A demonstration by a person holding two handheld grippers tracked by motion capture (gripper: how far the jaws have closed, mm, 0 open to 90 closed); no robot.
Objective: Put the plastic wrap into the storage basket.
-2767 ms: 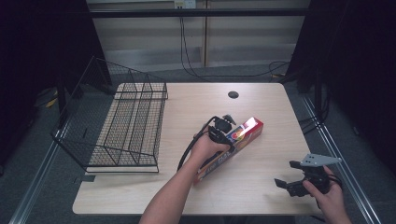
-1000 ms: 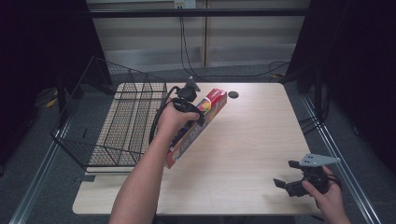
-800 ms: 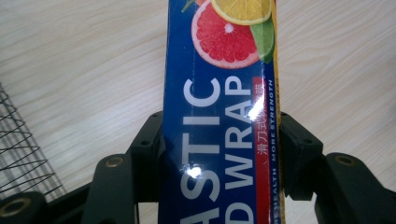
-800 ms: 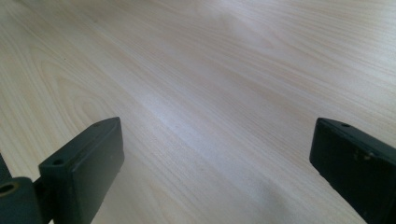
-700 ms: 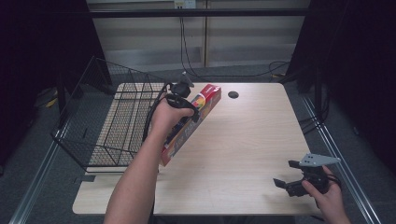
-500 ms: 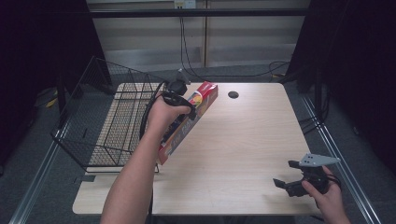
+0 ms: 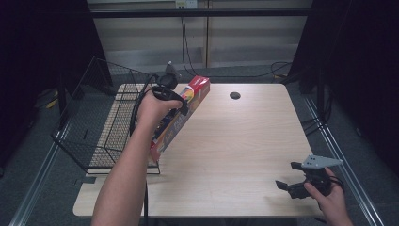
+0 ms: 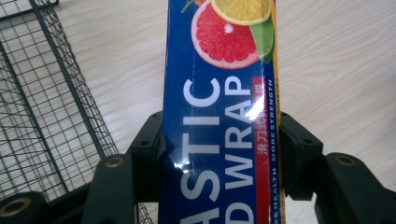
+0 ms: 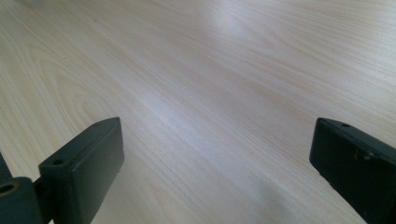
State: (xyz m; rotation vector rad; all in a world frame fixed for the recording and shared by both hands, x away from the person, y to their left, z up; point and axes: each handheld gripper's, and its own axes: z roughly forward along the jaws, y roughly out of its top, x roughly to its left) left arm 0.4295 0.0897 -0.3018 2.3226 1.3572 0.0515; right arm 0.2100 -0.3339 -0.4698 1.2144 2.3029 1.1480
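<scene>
Right tongs (image 7: 288,181) nearest, low at the near right corner of the pale wood surface (image 7: 244,141), jaws spread wide, nothing between them. Left tongs (image 7: 181,104) farther back, above the surface's left part, clamped on both sides of a long plastic wrap box (image 7: 181,117). Box off the surface, slanting, near end low, red far end raised. Black wire basket (image 7: 99,122) just beside it on the left, at the surface's left edge.

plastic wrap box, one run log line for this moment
left tool: shut on blue plastic wrap box | beside black wire basket | right tool: open
</scene>
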